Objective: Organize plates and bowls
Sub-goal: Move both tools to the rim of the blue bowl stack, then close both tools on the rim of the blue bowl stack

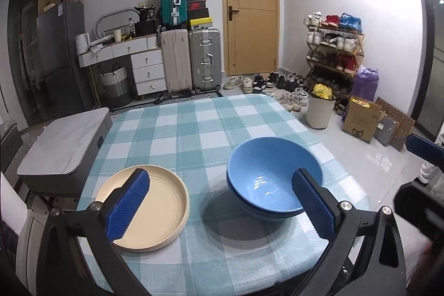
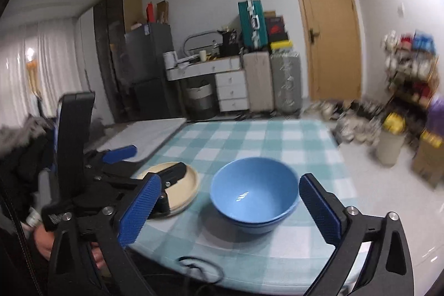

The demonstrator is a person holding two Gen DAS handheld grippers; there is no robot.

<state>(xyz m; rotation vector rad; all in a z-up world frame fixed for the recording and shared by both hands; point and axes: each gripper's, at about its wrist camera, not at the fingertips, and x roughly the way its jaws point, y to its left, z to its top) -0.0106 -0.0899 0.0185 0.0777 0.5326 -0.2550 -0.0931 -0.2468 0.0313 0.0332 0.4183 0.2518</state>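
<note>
- Both tools hang above the near edge of the checked tablecloth, each with its blue-padded jaws spread wide and nothing between them.
- The left gripper looks straight across the table: the cream plates, a neat stack, lie ahead and to its left, partly behind its left finger; the blue bowls, one nested inside another, sit ahead and to its right.
- The right gripper faces the blue bowls almost dead ahead, the stack framed between its two fingers; the cream plates lie off to its left, partly hidden by the left tool.
- Plates and bowls stand side by side, near each other but apart; plates nearer the left hand, bowls nearer the right.
- Judged from this layout, the sorting looks done or nearly so: like sits on like, and neither tool touches the crockery.
- Round pieces offer no long axis; any next grasp would likely come at a near rim.
</note>
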